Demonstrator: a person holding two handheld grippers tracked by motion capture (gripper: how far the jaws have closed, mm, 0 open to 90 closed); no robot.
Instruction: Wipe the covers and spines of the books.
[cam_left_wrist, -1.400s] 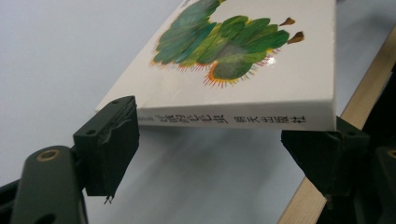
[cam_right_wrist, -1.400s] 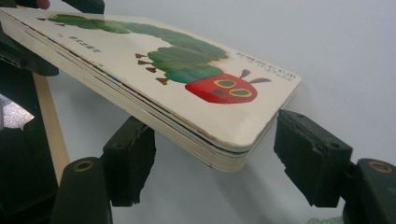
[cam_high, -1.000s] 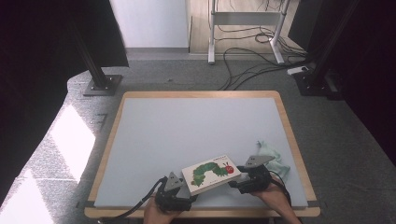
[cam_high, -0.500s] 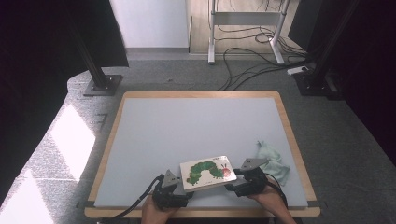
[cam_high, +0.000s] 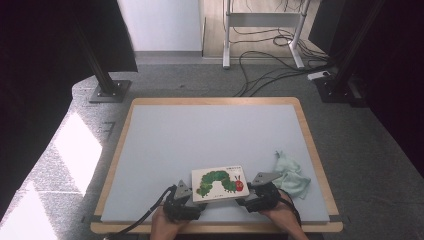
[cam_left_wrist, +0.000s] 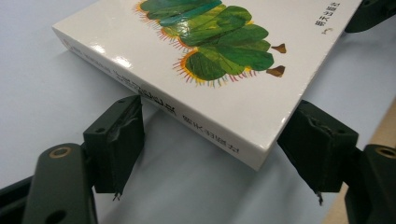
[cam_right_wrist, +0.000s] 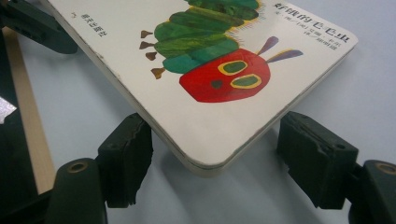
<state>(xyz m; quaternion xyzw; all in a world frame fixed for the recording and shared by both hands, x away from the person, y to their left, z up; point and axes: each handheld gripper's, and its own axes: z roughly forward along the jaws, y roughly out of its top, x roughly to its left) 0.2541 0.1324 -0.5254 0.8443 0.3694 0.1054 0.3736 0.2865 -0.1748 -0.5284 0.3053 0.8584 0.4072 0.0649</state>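
Note:
A white board book (cam_high: 218, 182) with a green caterpillar on its cover hangs just above the blue table mat, near the front edge. My left gripper (cam_high: 194, 197) clamps its near left corner. In the left gripper view the book (cam_left_wrist: 210, 70) has its spine corner wedged between the two pads of that gripper (cam_left_wrist: 217, 135), whose jaws have just closed a little further. My right gripper (cam_high: 248, 197) grips the near right corner. The right gripper view shows the rounded corner of the book (cam_right_wrist: 210, 93) pressed between the pads of that gripper (cam_right_wrist: 219, 144).
A crumpled pale green cloth (cam_high: 291, 175) lies on the mat just right of my right hand. The wooden table rim (cam_high: 215, 101) frames the mat. Black stands and cables sit on the floor beyond the far edge.
The book has swung from a slant to nearly square with the table's front edge and shifted a little left. Both grippers stayed on its near corners, and the right hand dropped slightly.

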